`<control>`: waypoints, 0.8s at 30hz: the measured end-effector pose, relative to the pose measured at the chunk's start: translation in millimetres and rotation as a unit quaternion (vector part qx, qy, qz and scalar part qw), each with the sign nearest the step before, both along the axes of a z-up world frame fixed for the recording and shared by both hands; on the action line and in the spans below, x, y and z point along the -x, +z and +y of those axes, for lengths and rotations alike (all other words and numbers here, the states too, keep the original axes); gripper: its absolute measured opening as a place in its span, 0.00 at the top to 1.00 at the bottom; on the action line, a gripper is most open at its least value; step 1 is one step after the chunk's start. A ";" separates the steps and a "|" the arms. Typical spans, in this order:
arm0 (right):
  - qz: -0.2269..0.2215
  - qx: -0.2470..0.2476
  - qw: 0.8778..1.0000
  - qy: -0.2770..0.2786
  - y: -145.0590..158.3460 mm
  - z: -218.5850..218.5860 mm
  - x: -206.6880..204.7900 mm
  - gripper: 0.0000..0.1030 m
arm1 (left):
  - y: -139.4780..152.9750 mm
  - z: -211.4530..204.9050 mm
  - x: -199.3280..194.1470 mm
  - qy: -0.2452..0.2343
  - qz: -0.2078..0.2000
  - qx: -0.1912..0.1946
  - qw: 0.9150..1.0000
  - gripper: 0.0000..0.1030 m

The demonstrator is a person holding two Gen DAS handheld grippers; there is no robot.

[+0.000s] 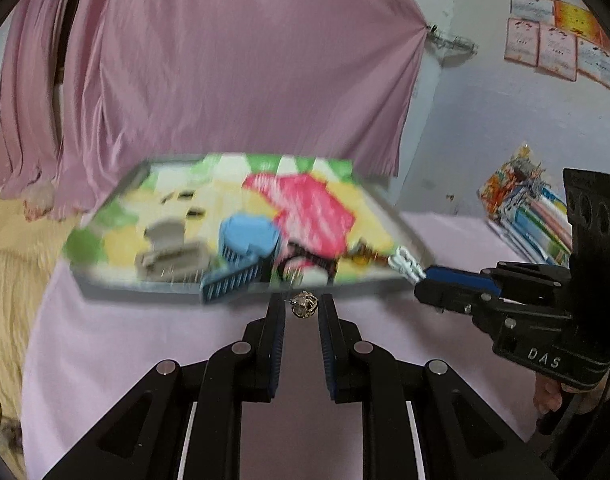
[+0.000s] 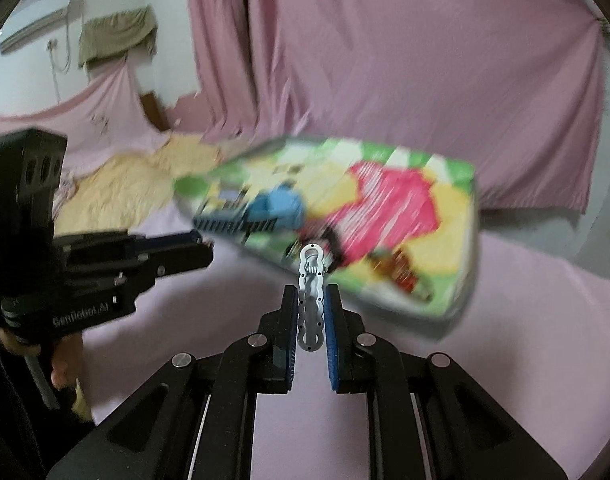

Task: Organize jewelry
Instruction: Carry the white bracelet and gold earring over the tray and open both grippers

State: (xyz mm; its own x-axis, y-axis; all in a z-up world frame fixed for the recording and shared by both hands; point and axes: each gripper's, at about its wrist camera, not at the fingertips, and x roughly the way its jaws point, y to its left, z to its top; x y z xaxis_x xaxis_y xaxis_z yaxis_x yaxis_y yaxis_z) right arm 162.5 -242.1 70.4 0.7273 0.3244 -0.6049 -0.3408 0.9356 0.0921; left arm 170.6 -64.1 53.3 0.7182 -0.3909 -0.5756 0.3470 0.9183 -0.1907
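In the left wrist view, my left gripper [image 1: 303,300] is shut on a small gold ball-shaped earring [image 1: 304,306], held at the fingertips just in front of a colourful patterned tray [image 1: 145,286]. The tray is blurred; it holds a blue box [image 1: 249,236], a grey box [image 1: 169,256] and a dark blue comb-like piece [image 1: 233,284]. My right gripper [image 2: 311,290] is shut on a silver wavy hair clip [image 2: 312,300], seen also as the hair clip [image 1: 405,264] at the tray's right corner. The left gripper [image 2: 203,242] shows at the left in the right wrist view.
A pink cloth [image 1: 145,360] covers the surface under the tray. A pink curtain [image 1: 225,80] hangs behind. Books [image 1: 525,208] are stacked at the right, and a cream blanket [image 2: 117,188] lies at the left. A hand [image 1: 553,396] grips the right tool's handle.
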 end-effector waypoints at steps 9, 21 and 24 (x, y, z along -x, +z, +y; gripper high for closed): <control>-0.012 -0.039 0.997 -0.066 -0.2 -31.9 -39.9 0.89 | 5.0 -32.2 -42.4 -0.028 -0.006 -0.007 1.000 0.85; 0.044 -0.050 0.996 -0.066 -43.7 -30.9 -72.9 0.89 | -19.7 -51.9 -70.1 -0.031 0.039 -0.042 0.998 0.84; 0.053 -0.049 0.995 -0.063 -48.3 -29.1 -76.2 0.89 | -23.2 -54.8 -71.8 -0.032 0.047 -0.053 0.997 0.84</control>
